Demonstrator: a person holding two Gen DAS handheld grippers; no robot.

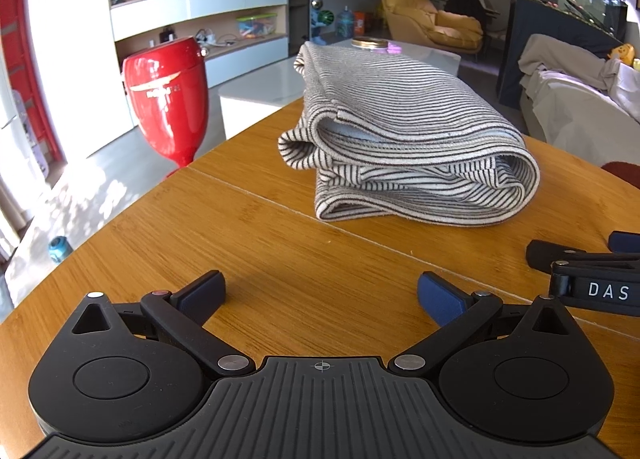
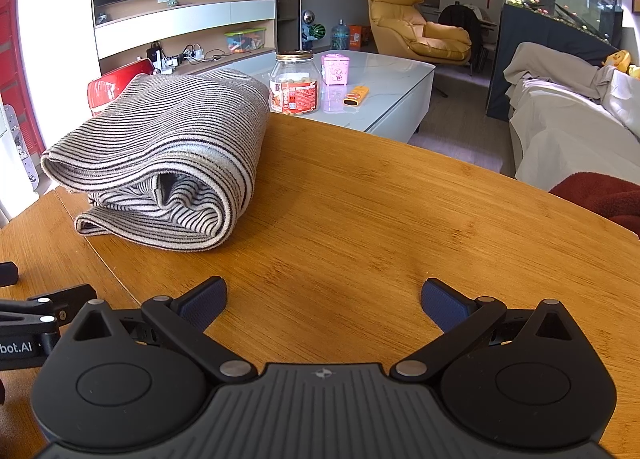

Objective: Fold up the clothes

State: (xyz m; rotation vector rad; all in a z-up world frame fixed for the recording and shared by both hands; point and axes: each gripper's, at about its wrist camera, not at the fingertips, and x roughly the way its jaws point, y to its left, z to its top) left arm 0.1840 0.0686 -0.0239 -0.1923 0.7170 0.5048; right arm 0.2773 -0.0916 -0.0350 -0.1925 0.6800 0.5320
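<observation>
A grey-and-black striped garment [image 1: 404, 139] lies folded in a thick bundle on the round wooden table [image 1: 248, 243]. It also shows in the right wrist view [image 2: 168, 155], to the left. My left gripper [image 1: 320, 295] is open and empty, low over the table, a short way in front of the bundle. My right gripper [image 2: 324, 299] is open and empty, over bare wood to the right of the bundle. The right gripper's side shows at the right edge of the left wrist view [image 1: 592, 279].
A red goblet-shaped stand [image 1: 168, 99] is on the floor beyond the table's left edge. A white coffee table [image 2: 384, 99] with a snack jar [image 2: 295, 83] and a pink box [image 2: 335, 69] stands behind. A covered sofa [image 2: 568, 127] and a dark red seat [image 2: 604, 199] are on the right.
</observation>
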